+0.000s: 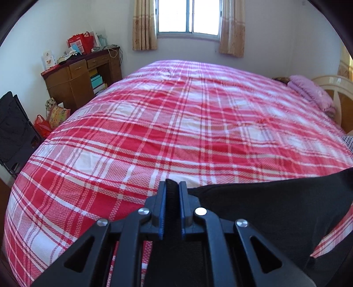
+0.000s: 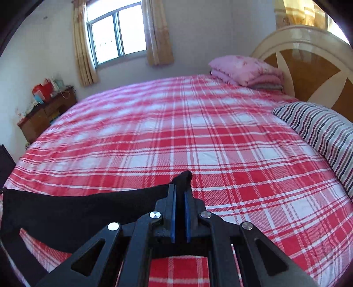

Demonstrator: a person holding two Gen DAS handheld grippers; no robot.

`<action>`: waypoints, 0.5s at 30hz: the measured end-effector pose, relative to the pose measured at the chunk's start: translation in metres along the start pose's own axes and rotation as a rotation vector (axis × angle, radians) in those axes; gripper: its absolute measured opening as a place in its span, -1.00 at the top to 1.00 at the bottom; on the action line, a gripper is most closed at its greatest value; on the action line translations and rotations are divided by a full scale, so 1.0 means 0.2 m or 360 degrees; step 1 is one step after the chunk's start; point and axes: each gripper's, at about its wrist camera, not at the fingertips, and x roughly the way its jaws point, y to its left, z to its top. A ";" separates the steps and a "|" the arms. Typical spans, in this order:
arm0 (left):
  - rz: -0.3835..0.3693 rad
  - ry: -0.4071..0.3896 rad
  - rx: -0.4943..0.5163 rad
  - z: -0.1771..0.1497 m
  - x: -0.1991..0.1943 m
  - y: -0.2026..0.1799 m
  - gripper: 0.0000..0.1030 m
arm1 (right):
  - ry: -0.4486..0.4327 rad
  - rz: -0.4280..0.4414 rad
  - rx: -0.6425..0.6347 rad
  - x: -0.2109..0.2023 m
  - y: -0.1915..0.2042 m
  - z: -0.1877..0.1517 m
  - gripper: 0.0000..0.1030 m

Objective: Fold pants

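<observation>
Black pants [image 1: 271, 209] hang stretched above the red and white plaid bed [image 1: 176, 123]. In the left wrist view my left gripper [image 1: 172, 184] is shut on one end of the pants, and the cloth runs off to the right. In the right wrist view my right gripper [image 2: 179, 187] is shut on the other end of the pants [image 2: 83, 207], with a black corner poking up between the blue pads and the cloth running to the left. The lower part of the pants is hidden under both grippers.
A folded pink blanket [image 2: 245, 69] and a striped pillow [image 2: 320, 130] lie by the cream headboard [image 2: 308, 64]. A brown desk [image 1: 81, 75] with bags and boxes stands left of the bed under the window [image 1: 188, 16]. A black chair [image 1: 15, 132] stands at far left.
</observation>
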 end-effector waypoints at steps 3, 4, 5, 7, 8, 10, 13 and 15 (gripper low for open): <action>-0.0102 -0.0072 -0.0074 -0.01 -0.07 0.04 0.79 | -0.0089 0.0046 0.0010 -0.14 -0.01 -0.04 0.89; -0.0117 -0.0084 -0.0092 -0.01 -0.08 0.05 0.79 | -0.0113 0.0059 0.0012 -0.18 -0.02 -0.05 0.89; -0.0145 -0.0102 -0.0115 -0.01 -0.11 0.07 0.79 | -0.0139 0.0072 0.0014 -0.23 -0.02 -0.07 0.89; -0.0184 -0.0133 -0.0132 -0.04 -0.16 0.08 0.79 | -0.0187 0.0112 0.0024 -0.31 -0.04 -0.12 0.89; -0.0193 -0.0145 -0.0130 -0.05 -0.18 0.09 0.79 | -0.0203 0.0125 0.0024 -0.35 -0.04 -0.14 0.89; -0.0217 -0.0174 -0.0130 -0.07 -0.23 0.10 0.80 | -0.0234 0.0153 0.0019 -0.42 -0.05 -0.20 0.89; -0.0245 -0.0212 -0.0143 -0.11 -0.31 0.12 0.80 | -0.0272 0.0184 0.0010 -0.52 -0.06 -0.28 0.89; -0.0274 -0.0236 -0.0146 -0.14 -0.36 0.14 0.80 | -0.0296 0.0216 0.0010 -0.59 -0.08 -0.35 0.89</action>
